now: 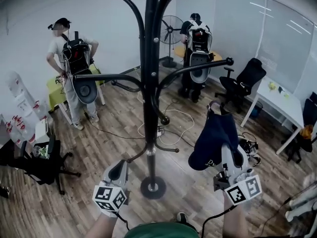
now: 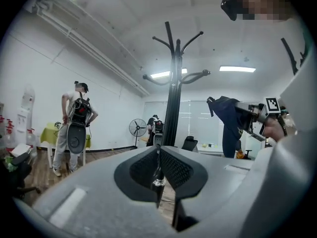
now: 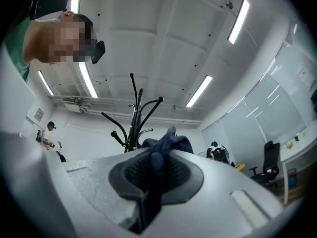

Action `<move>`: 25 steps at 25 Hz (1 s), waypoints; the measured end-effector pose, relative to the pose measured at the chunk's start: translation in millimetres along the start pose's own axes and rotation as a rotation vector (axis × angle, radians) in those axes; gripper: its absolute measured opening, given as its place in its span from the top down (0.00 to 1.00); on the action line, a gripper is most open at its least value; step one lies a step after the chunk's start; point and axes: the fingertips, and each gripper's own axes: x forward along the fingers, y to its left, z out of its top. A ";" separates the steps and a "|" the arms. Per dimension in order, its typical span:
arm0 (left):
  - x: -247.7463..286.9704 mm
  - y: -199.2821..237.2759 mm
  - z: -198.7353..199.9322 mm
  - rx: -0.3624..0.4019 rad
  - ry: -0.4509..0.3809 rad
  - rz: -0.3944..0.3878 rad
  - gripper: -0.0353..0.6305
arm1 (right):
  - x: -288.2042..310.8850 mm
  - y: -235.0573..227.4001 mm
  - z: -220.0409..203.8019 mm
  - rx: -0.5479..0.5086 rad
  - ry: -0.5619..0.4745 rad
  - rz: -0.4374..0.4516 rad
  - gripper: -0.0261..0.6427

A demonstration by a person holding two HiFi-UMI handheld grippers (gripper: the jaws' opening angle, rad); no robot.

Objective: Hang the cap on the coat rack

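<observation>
Jaws of right gripper (image 3: 154, 157) pinch navy cap (image 1: 214, 137), lettering unreadable.

Cap (image 1: 215, 138) right of coat rack (image 1: 150, 83), fan (image 1: 172, 31) behind it

No words, numbers or brand names are showing clearly enough to read in any of the views. In the head view, the cap (image 1: 215, 140) at the lower right of the frame is carrying a pale mark near its lower edge, too small to make out. The cube (image 1: 110, 198) on the left gripper (image 1: 119, 166) and the one on the right gripper (image 1: 232, 152) are showing only black-and-white square patterns. The white stand (image 1: 20, 108) at the left edge is bearing red marks that are too blurred to read.
</observation>
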 end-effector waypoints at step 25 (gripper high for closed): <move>-63.1 -1.5 12.4 -0.006 -0.065 0.529 0.91 | 162.8 -36.5 -29.0 0.311 -0.076 0.545 0.91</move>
